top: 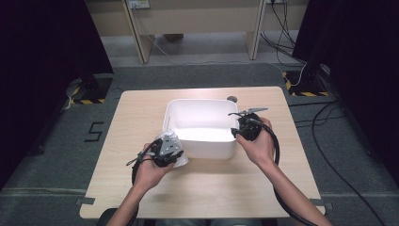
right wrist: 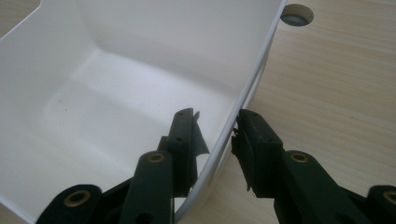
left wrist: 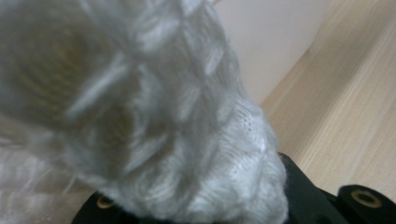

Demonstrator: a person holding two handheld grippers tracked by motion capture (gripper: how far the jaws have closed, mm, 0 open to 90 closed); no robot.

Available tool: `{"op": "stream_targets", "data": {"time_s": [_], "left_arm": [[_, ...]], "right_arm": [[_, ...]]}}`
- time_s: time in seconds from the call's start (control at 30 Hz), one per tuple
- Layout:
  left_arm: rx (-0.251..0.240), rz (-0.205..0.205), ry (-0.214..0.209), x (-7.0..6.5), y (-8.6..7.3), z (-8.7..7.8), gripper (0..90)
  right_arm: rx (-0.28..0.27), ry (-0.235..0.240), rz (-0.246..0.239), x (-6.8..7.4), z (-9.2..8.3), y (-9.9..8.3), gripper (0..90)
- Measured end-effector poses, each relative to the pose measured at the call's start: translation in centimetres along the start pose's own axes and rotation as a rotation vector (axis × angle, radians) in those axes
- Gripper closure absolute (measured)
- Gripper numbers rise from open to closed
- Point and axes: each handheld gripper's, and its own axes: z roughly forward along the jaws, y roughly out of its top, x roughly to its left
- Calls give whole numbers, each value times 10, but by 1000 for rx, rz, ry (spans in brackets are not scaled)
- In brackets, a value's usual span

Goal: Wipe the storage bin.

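My left gripper [top: 170,145] is shut on a white knitted cloth [top: 175,141] held just off the front left corner of a white plastic tub [top: 200,100]. In the left gripper view the fuzzy cloth [left wrist: 177,140] hides the jaws, and the tub's outer wall [left wrist: 275,42] stands behind it. My right gripper [top: 236,132] straddles the tub's right wall [right wrist: 254,79] near the front corner. One jaw is inside and one outside, and a thin gap shows beside the inner pad, so my right gripper [right wrist: 217,116] is open around the rim. Nothing lies inside the tub.
The tub sits in the middle of a light wooden table [top: 211,188]. A round cable hole [top: 231,99] lies just past the tub's back right corner, also seen as the hole [right wrist: 295,15] in the right gripper view. Grey floor and desk legs lie beyond.
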Motion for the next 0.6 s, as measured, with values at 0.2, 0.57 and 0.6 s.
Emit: {"op": "stream_targets", "data": {"time_s": [0.2, 0.57, 0.6], "left_arm": [[10, -8, 0, 0, -4, 5, 808], [38, -25, -12, -1, -14, 18, 806], [43, -26, -13, -1, -15, 19, 806]], "right_arm": [[0, 0, 3, 0, 0, 0, 678], [-1, -3, 0, 1, 0, 0, 677], [-2, -2, 0, 1, 0, 0, 676]]}}
